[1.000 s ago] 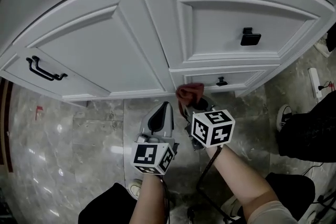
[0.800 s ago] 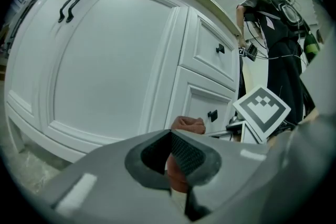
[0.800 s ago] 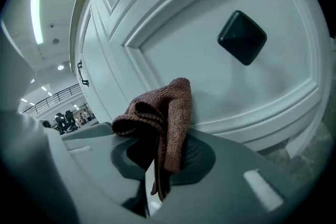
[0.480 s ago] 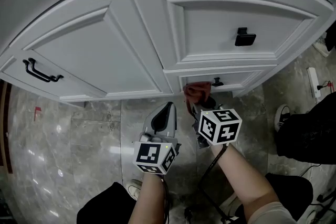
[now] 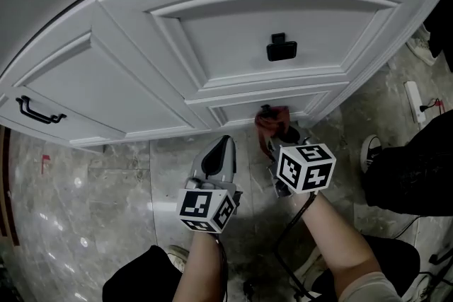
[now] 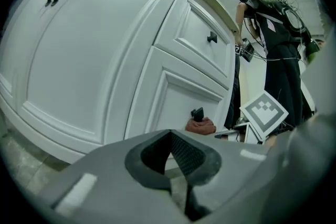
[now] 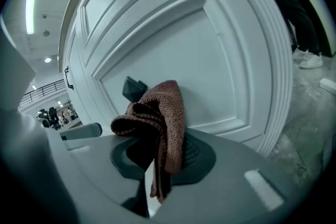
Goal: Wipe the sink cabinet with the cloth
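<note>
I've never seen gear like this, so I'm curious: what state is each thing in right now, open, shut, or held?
Left claw: shut, empty.
Right claw: shut on the cloth.
Cloth: bunched up, pinched in the right claw.
Cabinet door: closed.
Upper drawer: closed.
Lower drawer: closed.

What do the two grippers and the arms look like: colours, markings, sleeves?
The left gripper and right gripper both have grey plastic bodies with dark ribbed pads. Each carries a white cube with black square markers. The forearms are bare, with no sleeves visible. A thin dark cable seems to trail below the right gripper.
</note>
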The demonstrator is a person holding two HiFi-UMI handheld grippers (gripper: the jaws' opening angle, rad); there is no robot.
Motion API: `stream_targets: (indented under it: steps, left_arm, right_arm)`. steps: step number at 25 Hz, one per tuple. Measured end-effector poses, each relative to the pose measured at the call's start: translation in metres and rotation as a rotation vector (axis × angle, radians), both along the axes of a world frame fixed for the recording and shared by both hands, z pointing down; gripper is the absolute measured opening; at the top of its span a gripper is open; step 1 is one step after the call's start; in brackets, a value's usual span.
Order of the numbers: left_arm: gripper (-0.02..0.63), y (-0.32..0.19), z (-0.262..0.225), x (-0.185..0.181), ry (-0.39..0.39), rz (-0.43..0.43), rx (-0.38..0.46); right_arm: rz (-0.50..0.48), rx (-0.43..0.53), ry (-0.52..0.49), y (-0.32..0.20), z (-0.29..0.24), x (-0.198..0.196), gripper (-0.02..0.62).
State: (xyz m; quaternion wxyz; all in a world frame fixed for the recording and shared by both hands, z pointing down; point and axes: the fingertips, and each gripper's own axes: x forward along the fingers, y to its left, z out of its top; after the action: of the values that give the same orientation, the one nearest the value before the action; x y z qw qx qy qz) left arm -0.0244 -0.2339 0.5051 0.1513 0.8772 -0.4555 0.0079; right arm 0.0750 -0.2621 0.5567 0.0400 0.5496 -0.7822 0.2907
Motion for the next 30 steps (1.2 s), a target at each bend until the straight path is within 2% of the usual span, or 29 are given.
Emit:
stream_targets:
  steps: [4,10,18,21,24,30]
  left_arm:
    - [0.0,0.001,0.003,0.023,0.002,0.023,-0.004]
    - [0.0,0.005,0.007,0.048,-0.031,0.049,0.003]
    - [0.0,0.017,0.001,0.071,-0.051,0.086,0.017]
    - [0.0,0.018,-0.007,0.07,-0.044,0.082,0.026]
    - [0.0,0.021,-0.023,0.066,-0.038,0.081,0.048]
    - [0.0,0.038,-0.082,0.048,-0.03,0.053,0.125]
  right_arm:
    - [0.036,0.002,0.009,0.003,0.0,0.028,0.086]
    - [0.162,-0.008,0.023,0.01,-0.002,0.086,0.084]
    - [0.227,-0.014,0.054,0.022,-0.006,0.118,0.08]
    - [0.228,0.014,0.075,0.026,-0.016,0.119,0.08]
    - [0.193,0.067,0.138,0.031,-0.035,0.11,0.08]
    - [0.135,0.188,0.204,0.052,-0.09,0.078,0.08]
